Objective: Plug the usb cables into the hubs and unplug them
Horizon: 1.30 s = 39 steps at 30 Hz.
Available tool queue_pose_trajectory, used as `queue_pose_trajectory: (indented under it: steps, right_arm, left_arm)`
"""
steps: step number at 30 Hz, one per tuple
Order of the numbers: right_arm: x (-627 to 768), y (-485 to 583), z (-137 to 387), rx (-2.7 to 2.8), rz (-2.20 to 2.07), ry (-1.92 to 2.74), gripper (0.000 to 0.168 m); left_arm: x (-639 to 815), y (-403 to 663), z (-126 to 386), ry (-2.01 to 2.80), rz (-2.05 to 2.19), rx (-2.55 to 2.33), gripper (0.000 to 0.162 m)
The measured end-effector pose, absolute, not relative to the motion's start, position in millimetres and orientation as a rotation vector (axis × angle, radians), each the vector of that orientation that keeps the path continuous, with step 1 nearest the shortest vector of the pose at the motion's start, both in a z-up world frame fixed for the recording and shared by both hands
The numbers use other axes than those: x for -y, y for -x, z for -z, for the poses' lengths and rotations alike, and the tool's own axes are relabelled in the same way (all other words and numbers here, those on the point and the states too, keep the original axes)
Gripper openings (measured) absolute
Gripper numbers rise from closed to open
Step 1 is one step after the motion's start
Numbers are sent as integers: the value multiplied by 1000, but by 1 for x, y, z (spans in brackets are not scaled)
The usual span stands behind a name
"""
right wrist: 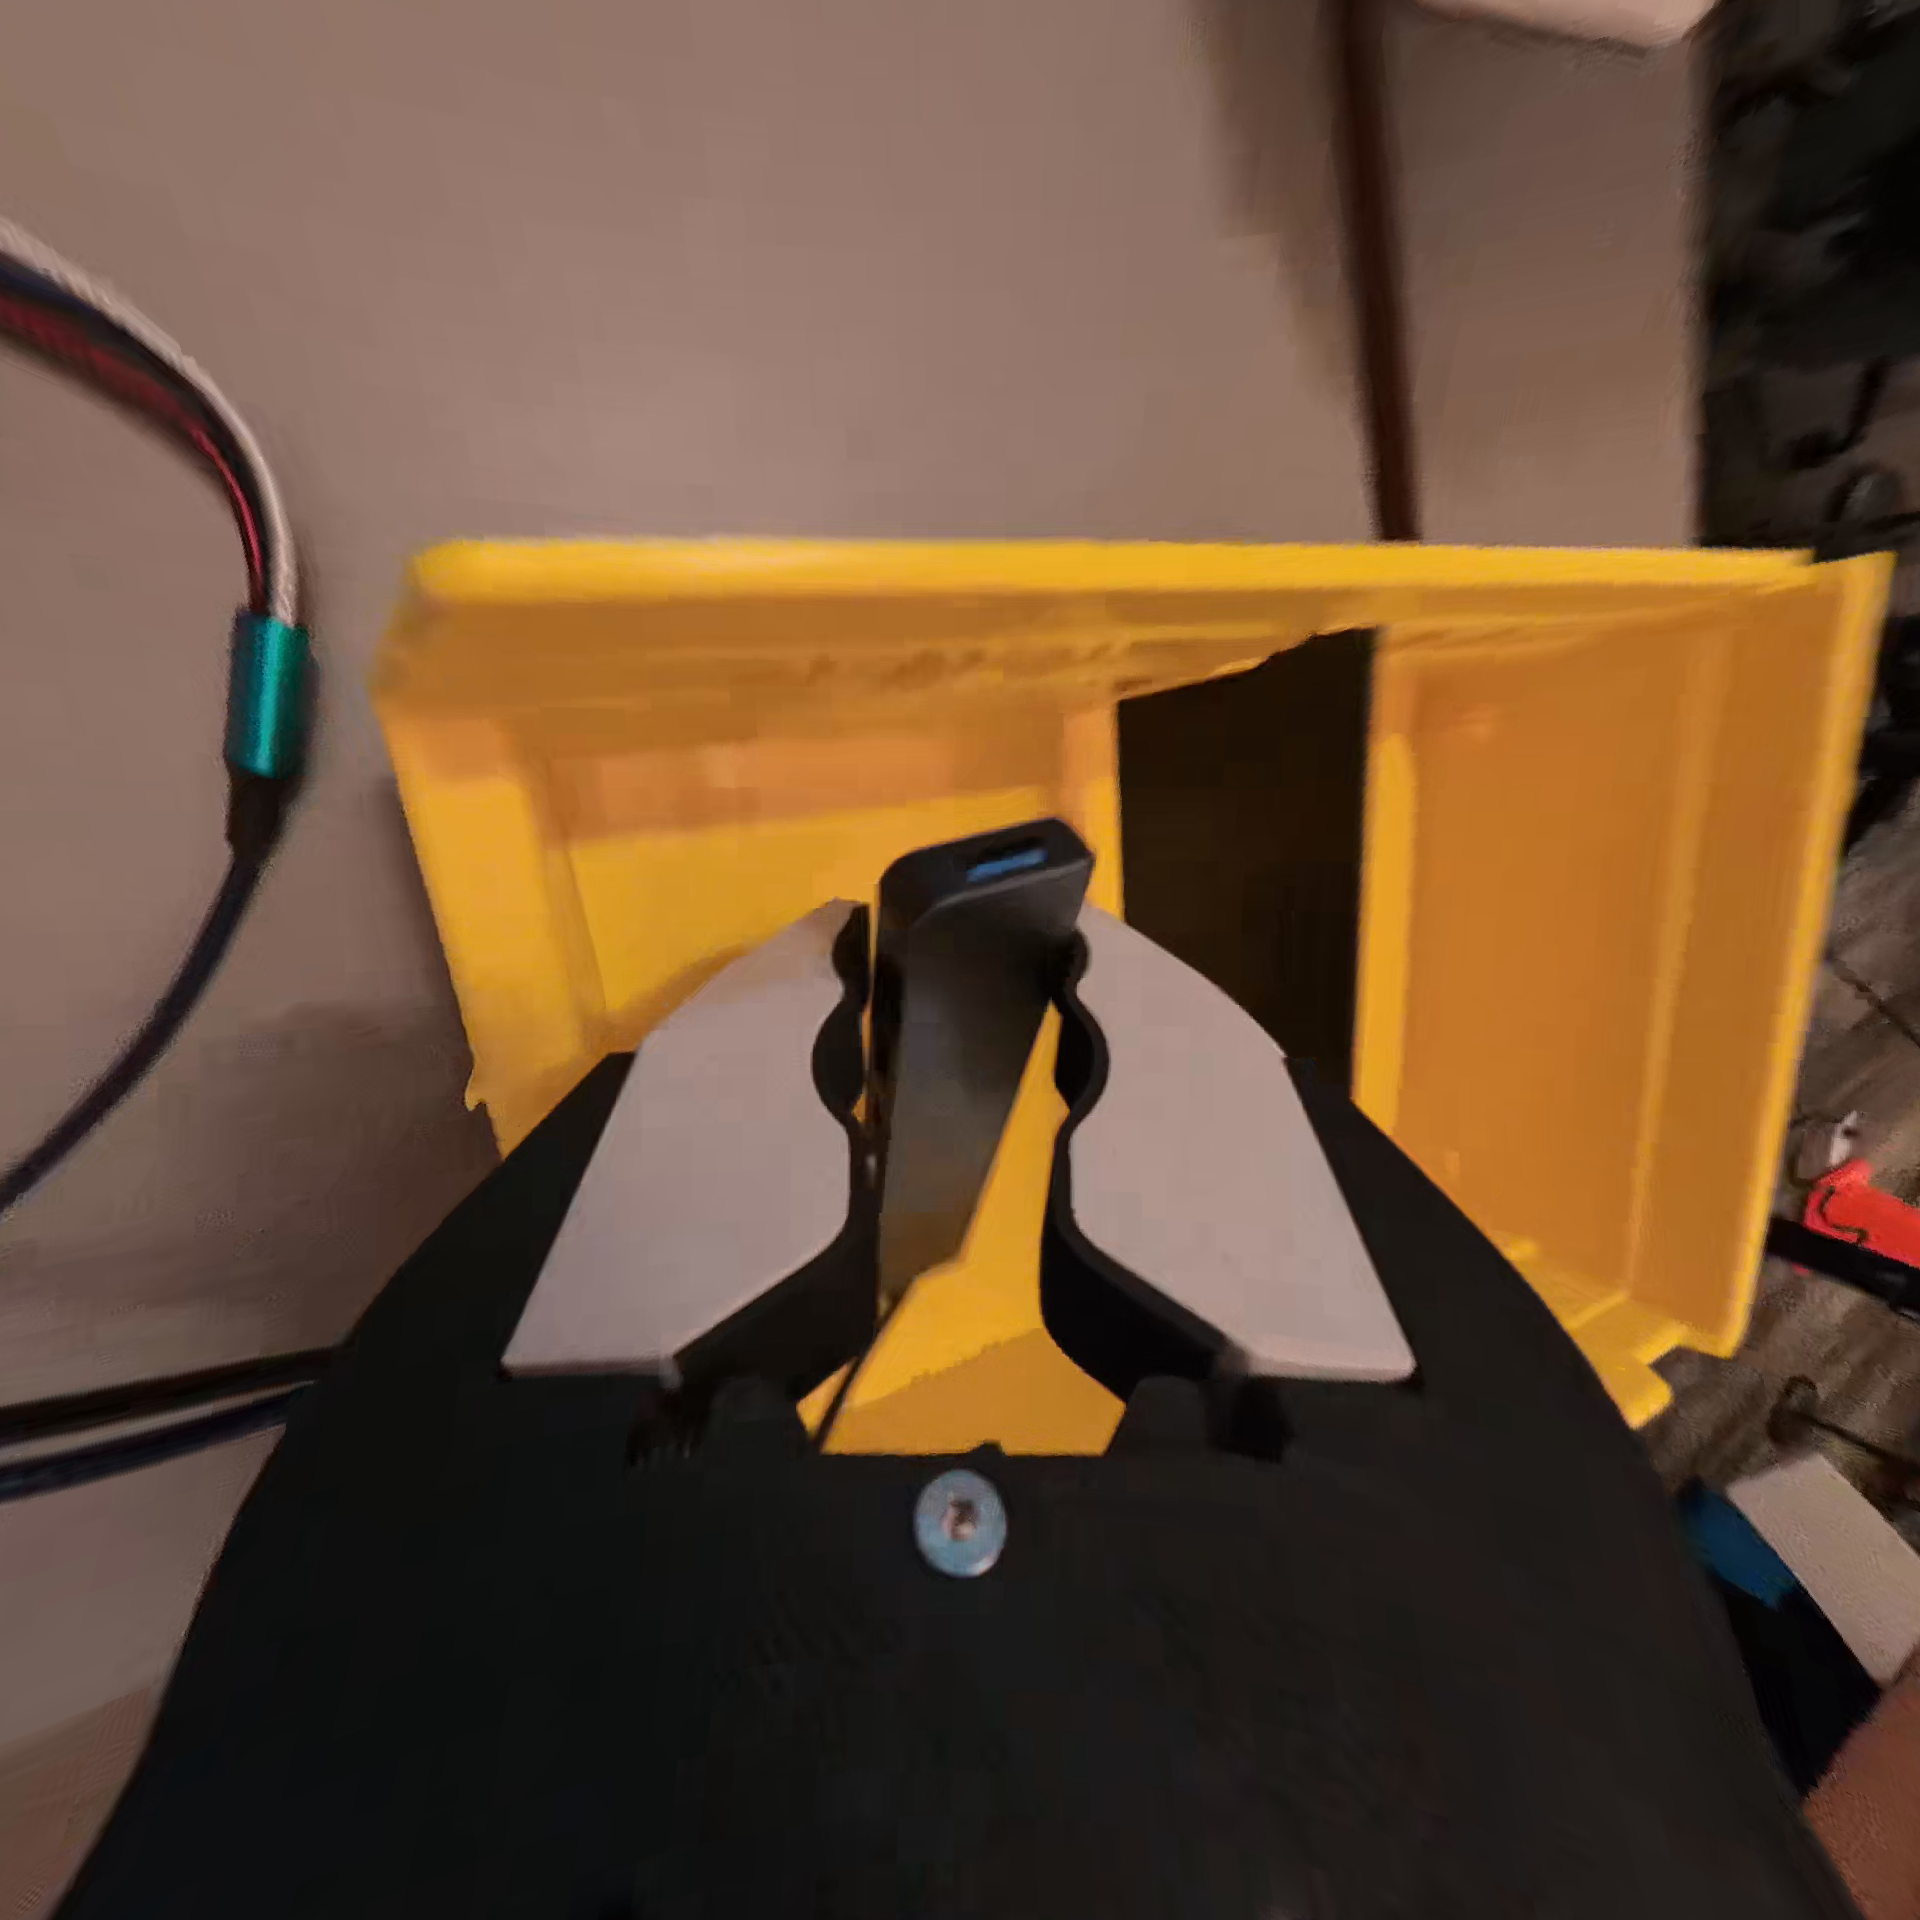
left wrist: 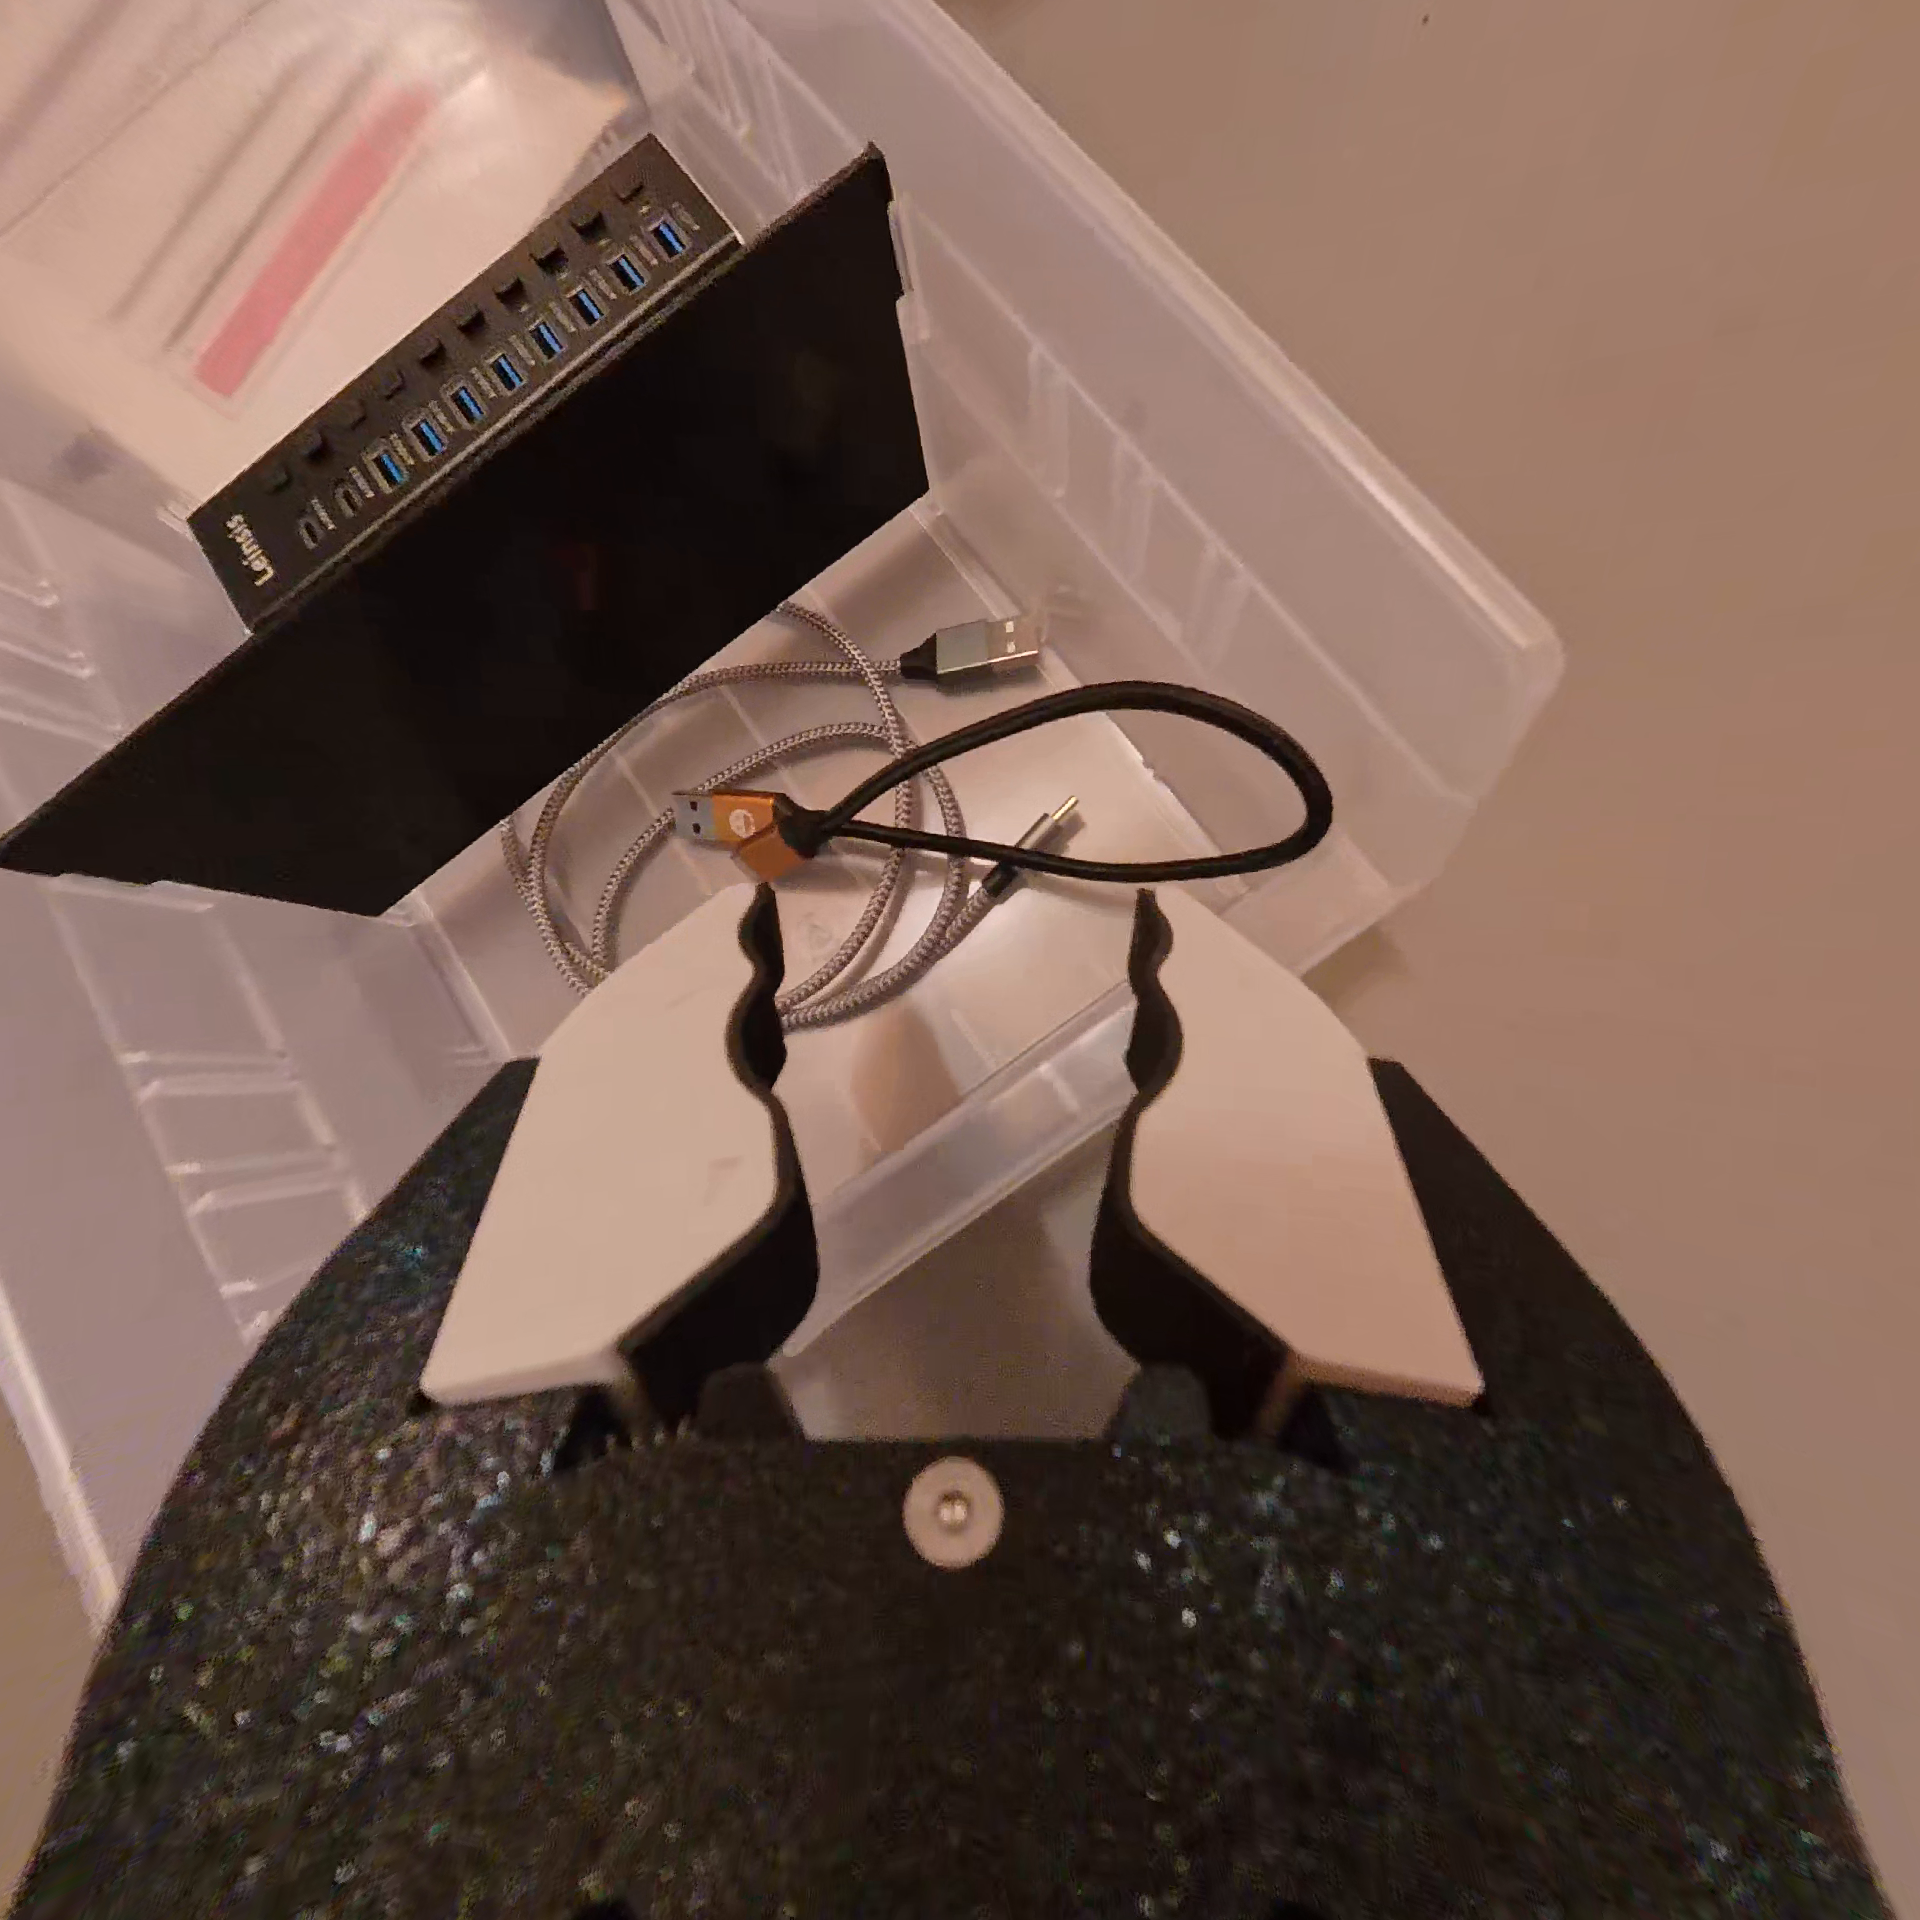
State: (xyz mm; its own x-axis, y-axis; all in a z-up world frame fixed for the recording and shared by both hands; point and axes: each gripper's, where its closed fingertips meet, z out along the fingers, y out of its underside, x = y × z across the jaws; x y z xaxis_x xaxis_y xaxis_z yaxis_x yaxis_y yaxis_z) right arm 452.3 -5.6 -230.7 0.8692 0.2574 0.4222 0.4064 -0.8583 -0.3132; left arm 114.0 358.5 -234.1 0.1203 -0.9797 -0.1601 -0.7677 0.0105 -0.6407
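In the left wrist view my left gripper [left wrist: 951,909] is open and empty, hovering over a clear plastic bin [left wrist: 1299,540]. Just beyond its fingertips lies a short black cable with an orange USB plug [left wrist: 743,821]. A grey braided cable [left wrist: 727,914] with a silver USB plug [left wrist: 977,649] lies coiled under it. A long black multi-port hub [left wrist: 468,384] rests on a black panel [left wrist: 540,623] at the bin's left. In the right wrist view my right gripper [right wrist: 961,935] is shut on a slim dark grey hub [right wrist: 966,997], its blue port facing forward.
A yellow open-fronted bin [right wrist: 1455,935] stands right behind the held hub, with a dark object [right wrist: 1247,810] inside. A multicoloured braided cable with a teal collar [right wrist: 265,696] hangs at the left. Clutter with a red item [right wrist: 1849,1216] sits at the right edge. A clear bag [left wrist: 260,208] lies in the clear bin. The grippers' ends are close to 50 cm from one another.
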Motion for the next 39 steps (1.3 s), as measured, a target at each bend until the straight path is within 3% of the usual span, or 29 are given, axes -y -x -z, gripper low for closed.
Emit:
queue_pose_trajectory:
  steps: [2, 5, 7, 12, 24, 31, 35, 39]
  right_arm:
    - [18, -455, 238, 550, 529, 2753, 57]
    - [30, -461, 213, 462, 533, 2772, 72]
    - [42, -461, 191, 321, 486, 2775, 78]
    - [64, -446, 151, 297, 544, 2630, 77]
    - [51, -323, 166, 645, 682, 2398, 73]
    - [-3, -232, 202, 1140, 656, 2382, 95]
    - [-15, -250, 231, 1182, 728, 2509, 114]
    - [-22, -289, 232, 942, 805, 2606, 117]
  left_arm:
    - [-353, -115, 239, 1808, 465, -1715, 61]
    - [-348, -116, 240, 1809, 487, -1715, 61]
    - [-349, -115, 236, 1801, 481, -1707, 69]
    - [-359, -121, 211, 1779, 571, -1572, 70]
    - [-340, -114, 186, 1689, 652, -1489, 67]
    - [-328, -109, 196, 1712, 645, -1571, 68]
    - [-315, -110, 193, 1667, 651, -1637, 68]
    - [-309, -109, 194, 1650, 657, -1672, 68]
